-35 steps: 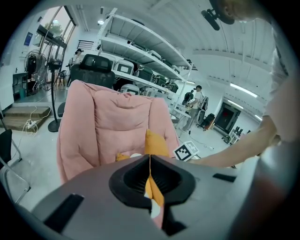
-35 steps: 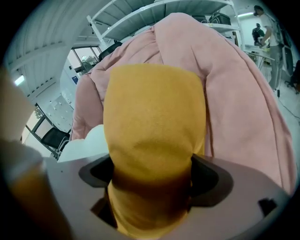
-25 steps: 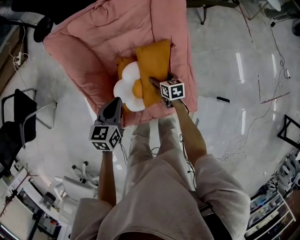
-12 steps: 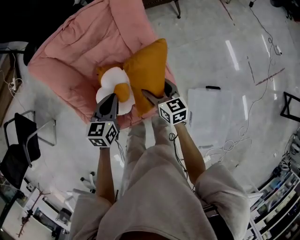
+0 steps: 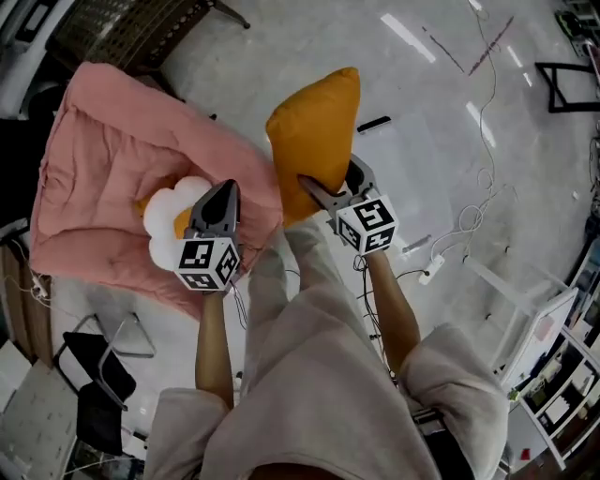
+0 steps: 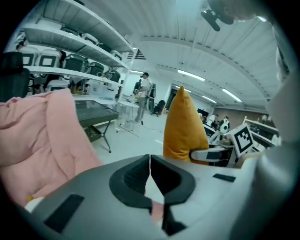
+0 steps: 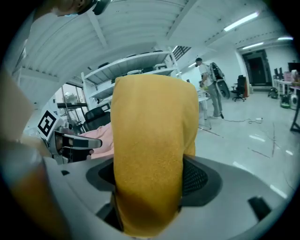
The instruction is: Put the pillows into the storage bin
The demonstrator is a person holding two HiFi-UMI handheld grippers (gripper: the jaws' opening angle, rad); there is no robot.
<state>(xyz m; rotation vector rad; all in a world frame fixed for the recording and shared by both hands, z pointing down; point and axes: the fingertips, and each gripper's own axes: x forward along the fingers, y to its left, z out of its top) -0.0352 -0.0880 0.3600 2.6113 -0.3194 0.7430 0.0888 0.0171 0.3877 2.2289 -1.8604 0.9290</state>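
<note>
An orange pillow (image 5: 317, 136) hangs upright in the air over the grey floor, with my right gripper (image 5: 323, 192) shut on its lower end. In the right gripper view the orange pillow (image 7: 154, 140) fills the space between the jaws of my right gripper (image 7: 152, 180), which press into it from both sides. My left gripper (image 5: 217, 202) is shut with nothing in it, above the edge of a pink quilted cushion (image 5: 103, 159). A white flower-shaped pillow with an orange centre (image 5: 169, 220) lies on that cushion, just left of it. The left gripper (image 6: 150, 171) view shows the orange pillow (image 6: 183, 126) ahead to the right.
A dark mesh object (image 5: 131, 28) stands beyond the pink cushion at the top left. Cables and a power strip (image 5: 431, 270) lie on the floor to the right, near a white shelf frame (image 5: 539, 314). A black chair (image 5: 94, 375) is at the lower left.
The right gripper has lifted the orange pillow off the pink cushion and swung it right, over bare floor. The left gripper has come along, shut and empty. The flower pillow stays on the cushion.
</note>
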